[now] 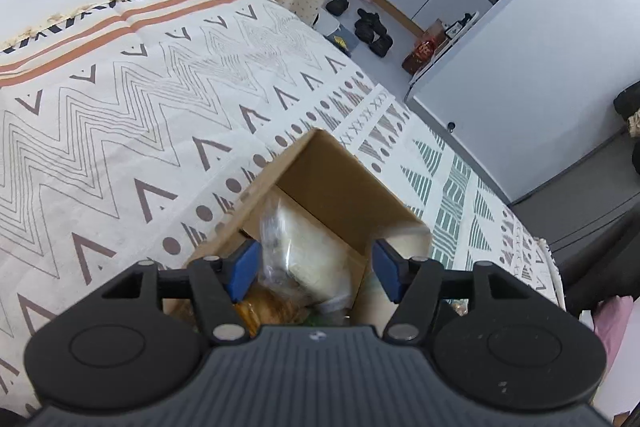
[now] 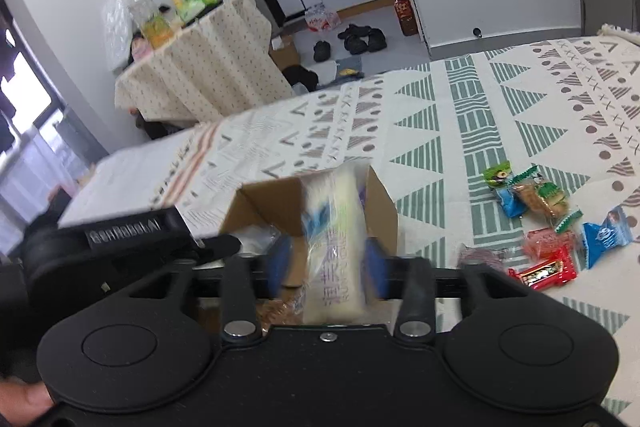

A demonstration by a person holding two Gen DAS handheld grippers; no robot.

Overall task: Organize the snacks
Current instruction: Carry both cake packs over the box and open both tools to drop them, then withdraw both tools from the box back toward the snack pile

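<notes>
R gripper (image 2: 326,269) w/ wafer pack (image 2: 338,247) over box (image 2: 272,207).

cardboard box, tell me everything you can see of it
The cardboard box is plain brown, small and open at the top, standing on the patterned cloth. Its inner walls are bare. It already holds several wrapped snacks, including a clear pale packet. The left hand-held gripper hovers open above it. The right hand-held gripper holds a long white packet over its opening. More loose snacks lie beside it.
</notes>
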